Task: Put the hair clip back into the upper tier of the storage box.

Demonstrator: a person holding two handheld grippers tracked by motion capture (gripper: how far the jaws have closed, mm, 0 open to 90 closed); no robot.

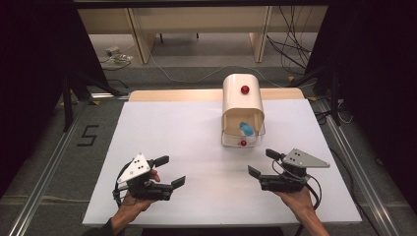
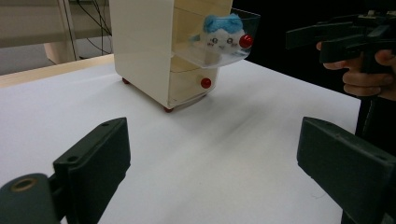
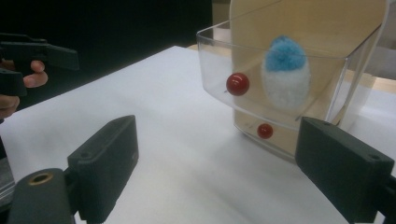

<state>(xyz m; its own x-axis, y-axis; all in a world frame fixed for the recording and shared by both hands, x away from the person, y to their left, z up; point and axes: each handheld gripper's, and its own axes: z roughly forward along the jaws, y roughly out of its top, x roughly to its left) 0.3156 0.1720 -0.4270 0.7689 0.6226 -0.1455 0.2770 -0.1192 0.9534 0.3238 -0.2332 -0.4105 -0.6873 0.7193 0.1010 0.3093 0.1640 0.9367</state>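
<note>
Both the left gripper [image 1: 170, 171] and right gripper [image 1: 263, 162] hover spread and empty over the white bench [image 1: 196, 142], facing a cream drawer cabinet [image 1: 242, 98] whose pulled-out clear drawer [image 1: 242, 135] holds a blue-and-white plush toy [image 1: 246, 129].

On the table: 1 drawer cabinet [image 1: 242, 101], 1 plush toy [image 1: 246, 129], 2 grippers.

Grey floor [image 1: 59, 147], trailing cables [image 1: 290, 29]

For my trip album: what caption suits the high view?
Two open hand-held grippers, left and right, face a cream drawer cabinet with a blue-and-white plush toy.
</note>
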